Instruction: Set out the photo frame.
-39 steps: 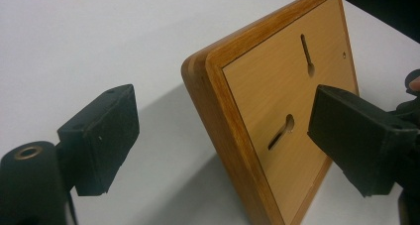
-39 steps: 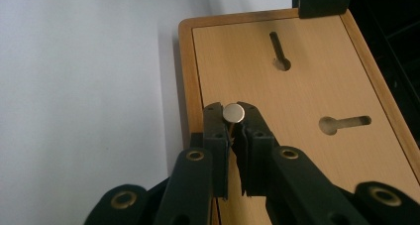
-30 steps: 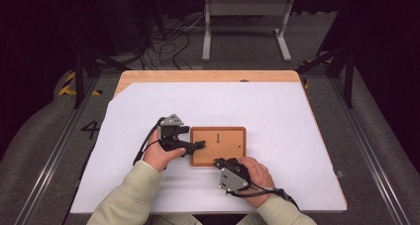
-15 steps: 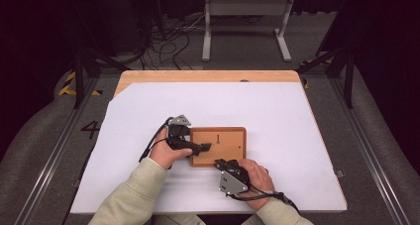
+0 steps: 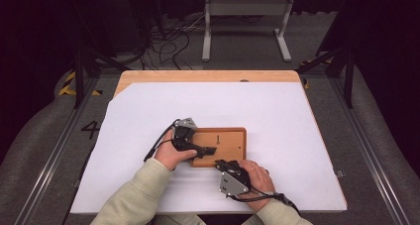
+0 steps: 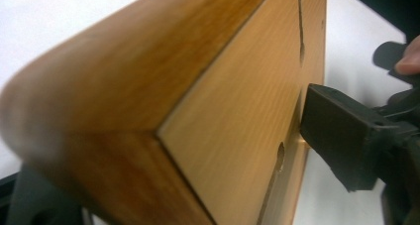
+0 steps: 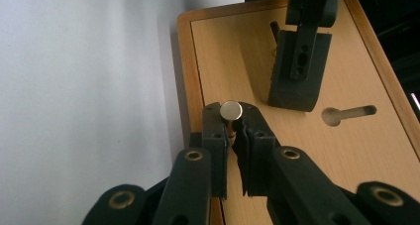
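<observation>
A flat wooden board (image 5: 230, 138) with keyhole slots (image 7: 346, 114) lies on the white table cover. My left gripper (image 5: 210, 149) reaches over the board's left end. Its jaws have just been closing with the board between them. One pad (image 6: 341, 140) presses on the top face and the other jaw sits under the board's edge. My right gripper (image 7: 232, 123) hovers at the board's near edge, shut on a small metal pin (image 7: 231, 109) with a round flat head, held upright. In the high view the right gripper (image 5: 221, 163) is just below the board.
The white cover (image 5: 297, 116) spreads over a wooden tabletop (image 5: 208, 76) with free room around the board. Beyond the far edge stand a metal frame (image 5: 245, 9) and loose cables (image 5: 168, 36) on the dark floor.
My left gripper has slid a little further right over the board and its jaws have narrowed onto it. The right gripper holds still with the pin.
</observation>
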A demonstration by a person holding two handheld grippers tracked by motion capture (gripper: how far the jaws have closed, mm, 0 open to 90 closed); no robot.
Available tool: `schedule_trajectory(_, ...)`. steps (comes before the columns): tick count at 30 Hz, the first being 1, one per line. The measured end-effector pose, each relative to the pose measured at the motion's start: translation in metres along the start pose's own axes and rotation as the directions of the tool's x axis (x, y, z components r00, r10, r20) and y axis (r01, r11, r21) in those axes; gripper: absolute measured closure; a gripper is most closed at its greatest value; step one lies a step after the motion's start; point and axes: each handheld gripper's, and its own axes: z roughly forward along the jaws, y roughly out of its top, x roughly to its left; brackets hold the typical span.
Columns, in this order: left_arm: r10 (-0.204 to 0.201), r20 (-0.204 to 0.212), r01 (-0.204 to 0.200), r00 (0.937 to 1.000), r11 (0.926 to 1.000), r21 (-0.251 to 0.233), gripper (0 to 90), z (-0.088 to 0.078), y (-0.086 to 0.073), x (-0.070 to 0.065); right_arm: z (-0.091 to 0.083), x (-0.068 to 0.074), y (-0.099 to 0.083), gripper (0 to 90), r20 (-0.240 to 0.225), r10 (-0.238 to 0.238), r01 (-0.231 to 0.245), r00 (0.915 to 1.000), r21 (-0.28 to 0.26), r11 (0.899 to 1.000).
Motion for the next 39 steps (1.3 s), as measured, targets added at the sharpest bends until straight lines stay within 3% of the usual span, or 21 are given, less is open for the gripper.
schedule_trajectory(5, 0.006, 0.009, -0.006, 0.9999, 1.0000, 0.000, 27.1, -0.004, 0.000, 0.001, -0.001, -0.001, 0.000, 79.8, -0.011, 0.036, -0.036, 0.9993, -0.002, 0.999)
schedule_trajectory(6, 0.008, 0.003, -0.008, 1.0000, 1.0000, -0.001, 28.3, -0.005, 0.000, 0.002, -0.002, -0.003, -0.001, 78.2, -0.022, 0.040, -0.040, 0.9990, -0.003, 0.999)
schedule_trajectory(7, 0.025, -0.032, -0.025, 0.9992, 0.9997, -0.006, 30.1, -0.008, 0.000, 0.002, -0.003, -0.003, -0.001, 76.3, -0.021, 0.075, -0.075, 0.9970, -0.016, 0.997)
schedule_trajectory(9, 0.009, -0.017, -0.009, 0.9998, 1.0000, -0.002, 31.6, -0.009, -0.001, 0.003, -0.006, -0.007, -0.002, 74.8, -0.040, 0.115, -0.116, 0.9925, -0.020, 0.993)
schedule_trajectory(11, 0.020, -0.007, -0.020, 0.9998, 0.9998, -0.006, 32.9, -0.011, -0.001, 0.003, -0.008, -0.009, -0.003, 74.5, -0.062, 0.140, -0.143, 0.9881, -0.042, 0.989)
schedule_trajectory(16, 0.044, 0.028, -0.044, 0.9986, 0.9987, -0.028, 41.5, -0.017, 0.000, 0.001, -0.010, -0.008, -0.002, 71.3, -0.088, 0.145, -0.150, 0.9855, -0.051, 0.987)
schedule_trajectory(19, 0.069, 0.041, -0.068, 0.9968, 0.9974, -0.026, 45.8, -0.020, 0.001, -0.003, -0.016, -0.010, -0.001, 62.8, -0.129, 0.189, -0.200, 0.9735, -0.084, 0.976)
schedule_trajectory(20, 0.083, 0.045, -0.082, 0.9955, 0.9962, -0.029, 47.5, -0.021, 0.001, -0.004, -0.023, -0.016, -0.002, 57.3, -0.163, 0.260, -0.280, 0.9517, -0.116, 0.953)
schedule_trajectory(21, 0.087, 0.052, -0.086, 0.9948, 0.9959, -0.027, 48.5, -0.022, 0.000, -0.005, -0.027, -0.019, -0.002, 56.3, -0.172, 0.289, -0.314, 0.9417, -0.141, 0.939)
schedule_trajectory(22, 0.087, 0.052, -0.086, 0.9948, 0.9959, -0.027, 49.5, -0.022, 0.000, -0.005, -0.027, -0.019, -0.002, 56.3, -0.172, 0.289, -0.314, 0.9417, -0.141, 0.939)
schedule_trajectory(23, 0.104, 0.056, -0.103, 0.9930, 0.9945, -0.018, 49.5, -0.024, 0.000, -0.007, -0.033, -0.023, -0.002, 54.7, -0.182, 0.314, -0.344, 0.9318, -0.167, 0.924)
schedule_trajectory(25, 0.128, 0.062, -0.128, 0.9898, 0.9917, -0.008, 52.1, -0.027, 0.000, -0.010, -0.047, -0.035, -0.004, 51.8, -0.197, 0.391, -0.429, 0.8991, -0.223, 0.875)
schedule_trajectory(26, 0.157, 0.065, -0.157, 0.9855, 0.9876, 0.001, 53.2, -0.029, 0.000, -0.014, -0.053, -0.040, -0.006, 51.3, -0.195, 0.412, -0.451, 0.8901, -0.246, 0.858)
schedule_trajectory(27, 0.157, 0.065, -0.157, 0.9855, 0.9876, 0.001, 54.8, -0.029, 0.000, -0.014, -0.053, -0.040, -0.006, 51.3, -0.195, 0.412, -0.451, 0.8901, -0.246, 0.858)
schedule_trajectory(28, 0.169, 0.067, -0.170, 0.9834, 0.9854, 0.008, 54.8, -0.029, -0.001, -0.016, -0.064, -0.050, -0.010, 50.6, -0.179, 0.454, -0.487, 0.8730, -0.269, 0.831)
schedule_trajectory(31, 0.197, 0.084, -0.200, 0.9767, 0.9793, 0.027, 58.0, -0.031, -0.002, -0.020, -0.080, -0.064, -0.022, 50.6, -0.131, 0.516, -0.531, 0.8462, -0.286, 0.797)
schedule_trajectory(32, 0.197, 0.084, -0.200, 0.9767, 0.9793, 0.027, 59.3, -0.031, -0.002, -0.020, -0.084, -0.068, -0.027, 50.7, -0.116, 0.539, -0.547, 0.8344, -0.292, 0.784)
schedule_trajectory(34, 0.207, 0.124, -0.215, 0.9704, 0.9755, 0.049, 63.6, -0.030, -0.002, -0.025, -0.094, -0.075, -0.037, 51.2, -0.086, 0.584, -0.580, 0.8069, -0.303, 0.756)
schedule_trajectory(36, 0.217, 0.165, -0.230, 0.9622, 0.9709, 0.067, 69.2, -0.029, -0.002, -0.031, -0.100, -0.081, -0.045, 51.8, -0.061, 0.613, -0.599, 0.7874, -0.312, 0.737)
schedule_trajectory(37, 0.216, 0.167, -0.232, 0.9620, 0.9694, 0.080, 73.6, -0.028, -0.002, -0.035, -0.103, -0.083, -0.049, 52.0, -0.044, 0.626, -0.605, 0.7786, -0.317, 0.730)
schedule_trajectory(39, 0.245, 0.149, -0.260, 0.9579, 0.9617, 0.087, 74.0, -0.028, -0.001, -0.041, -0.109, -0.088, -0.058, 52.4, -0.019, 0.652, -0.620, 0.7584, -0.327, 0.713)
